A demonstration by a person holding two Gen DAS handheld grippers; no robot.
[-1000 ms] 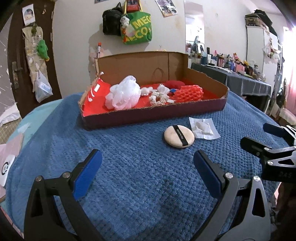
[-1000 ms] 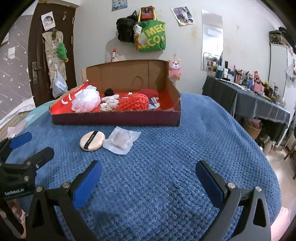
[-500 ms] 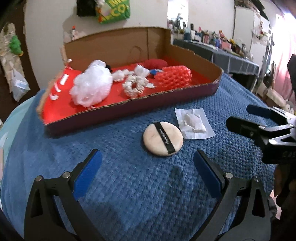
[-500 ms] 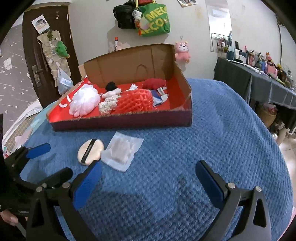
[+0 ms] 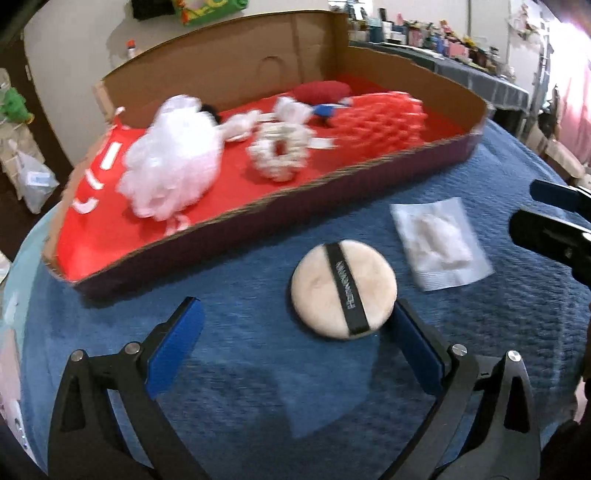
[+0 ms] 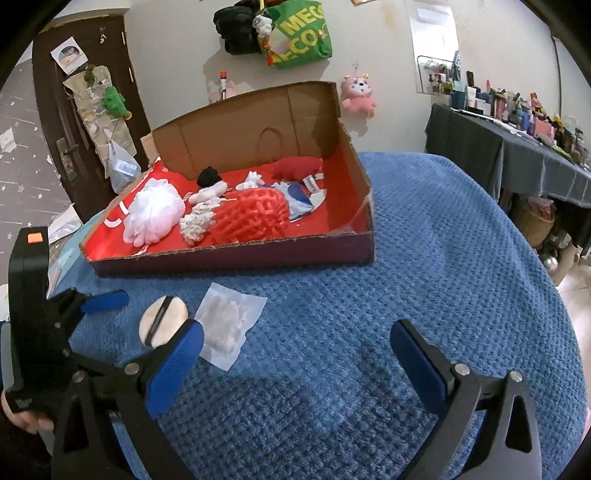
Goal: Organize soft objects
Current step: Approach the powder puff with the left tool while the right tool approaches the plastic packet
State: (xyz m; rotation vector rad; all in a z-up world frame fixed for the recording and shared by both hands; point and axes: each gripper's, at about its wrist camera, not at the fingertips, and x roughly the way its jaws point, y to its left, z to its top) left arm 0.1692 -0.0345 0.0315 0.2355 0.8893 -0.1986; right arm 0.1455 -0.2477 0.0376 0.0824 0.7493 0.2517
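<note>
A round beige powder puff (image 5: 343, 288) with a black strap lies on the blue blanket (image 5: 258, 369), just ahead of my open left gripper (image 5: 295, 350) and close to its right fingertip. To its right lies a clear packet of white cotton (image 5: 441, 242). Behind them stands a red-lined cardboard box (image 5: 258, 218) that holds a white mesh pouf (image 5: 173, 170), a white scrunchie (image 5: 279, 151), an orange-red net sponge (image 5: 376, 122) and a red cushion (image 5: 321, 90). My right gripper (image 6: 295, 358) is open and empty over the blanket (image 6: 406, 288), with the puff (image 6: 162, 319) and packet (image 6: 229, 325) by its left finger.
The left gripper's body (image 6: 33, 325) and a hand fill the right wrist view's left edge. The right gripper's tips (image 5: 550, 218) show at the left wrist view's right edge. A dark table with bottles (image 6: 517, 147) stands at the right. A door (image 6: 74, 122) and hanging bags (image 6: 288, 33) are behind.
My left gripper has moved forward and down to the powder puff, which now lies almost between its fingers. My right gripper has also edged forward and tilted; both stay open.
</note>
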